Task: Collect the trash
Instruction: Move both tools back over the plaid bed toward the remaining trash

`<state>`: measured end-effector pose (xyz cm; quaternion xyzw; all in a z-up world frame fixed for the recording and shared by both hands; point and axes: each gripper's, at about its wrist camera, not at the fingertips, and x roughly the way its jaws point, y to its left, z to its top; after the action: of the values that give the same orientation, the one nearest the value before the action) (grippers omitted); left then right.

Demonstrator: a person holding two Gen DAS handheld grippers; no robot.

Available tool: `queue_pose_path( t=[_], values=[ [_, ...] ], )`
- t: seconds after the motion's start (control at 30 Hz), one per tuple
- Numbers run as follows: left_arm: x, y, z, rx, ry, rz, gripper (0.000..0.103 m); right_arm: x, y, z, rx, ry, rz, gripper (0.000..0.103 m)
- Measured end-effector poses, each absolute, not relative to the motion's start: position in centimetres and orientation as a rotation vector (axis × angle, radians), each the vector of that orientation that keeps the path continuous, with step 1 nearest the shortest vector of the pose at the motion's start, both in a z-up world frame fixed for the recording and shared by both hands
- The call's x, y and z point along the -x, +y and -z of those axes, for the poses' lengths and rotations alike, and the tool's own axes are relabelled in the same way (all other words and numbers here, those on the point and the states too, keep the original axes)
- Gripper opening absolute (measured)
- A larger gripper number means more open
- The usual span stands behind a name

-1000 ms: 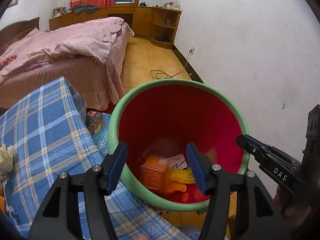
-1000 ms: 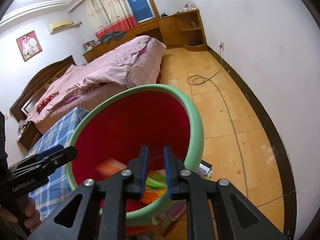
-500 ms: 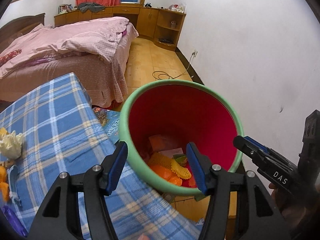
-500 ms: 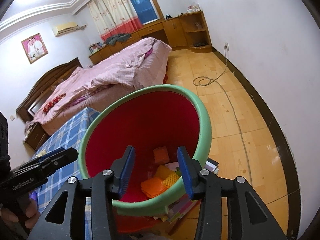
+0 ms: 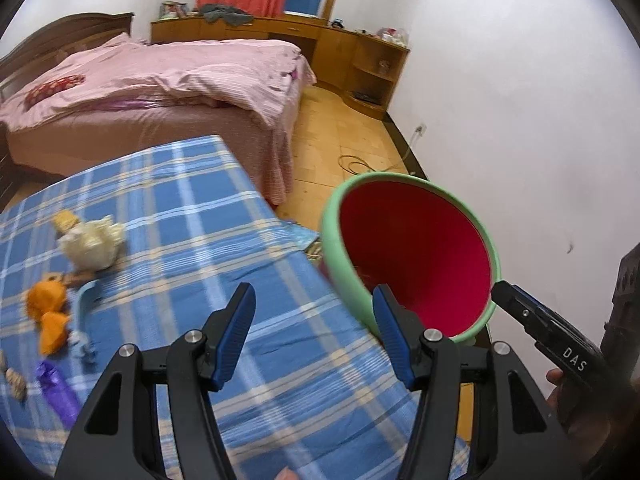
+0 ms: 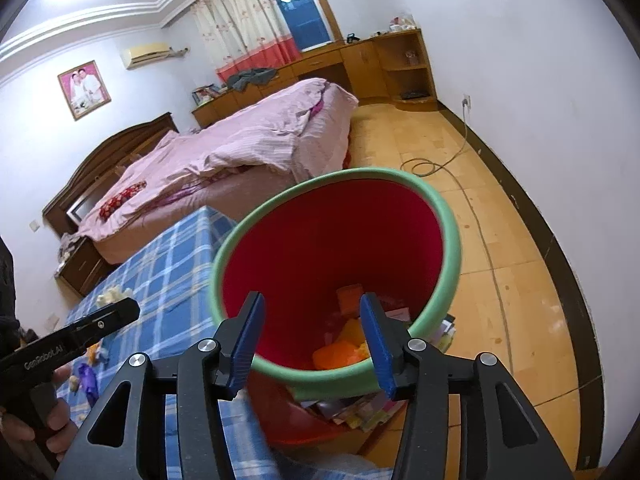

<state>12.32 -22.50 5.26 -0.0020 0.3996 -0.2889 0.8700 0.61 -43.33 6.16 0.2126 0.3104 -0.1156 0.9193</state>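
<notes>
A red bin with a green rim (image 5: 404, 178) (image 6: 448, 248) stands at the right end of the blue plaid table (image 5: 180, 216). Orange and yellow trash (image 6: 340, 354) lies in its bottom. My right gripper (image 6: 314, 336) is open and empty above the bin's near rim. My left gripper (image 5: 316, 332) is open and empty over the table, left of the bin. On the table's left lie a crumpled cream tissue (image 5: 92, 242), orange peel pieces (image 5: 46, 310), a light blue strip (image 5: 82, 312) and a purple wrapper (image 5: 56, 392).
A bed with a pink cover (image 5: 160, 80) stands behind the table. The white wall (image 5: 520, 100) is close on the right. A cable (image 6: 432, 166) lies on the wooden floor. Books or papers (image 6: 360, 408) lie on the floor under the bin.
My right gripper has opened and dropped its piece into the bin. My left gripper has swung left, away from the bin and toward the trash on the table.
</notes>
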Motion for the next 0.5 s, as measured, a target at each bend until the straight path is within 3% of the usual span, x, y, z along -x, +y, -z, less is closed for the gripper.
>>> queue_pose_path(
  t=[0.5],
  values=[
    [-11.2, -13.9, -5.0, 0.063, 0.836, 0.425, 0.061, -0.6, -37.7, -7.4, -0.402, 0.637, 0.14, 0.054]
  ],
)
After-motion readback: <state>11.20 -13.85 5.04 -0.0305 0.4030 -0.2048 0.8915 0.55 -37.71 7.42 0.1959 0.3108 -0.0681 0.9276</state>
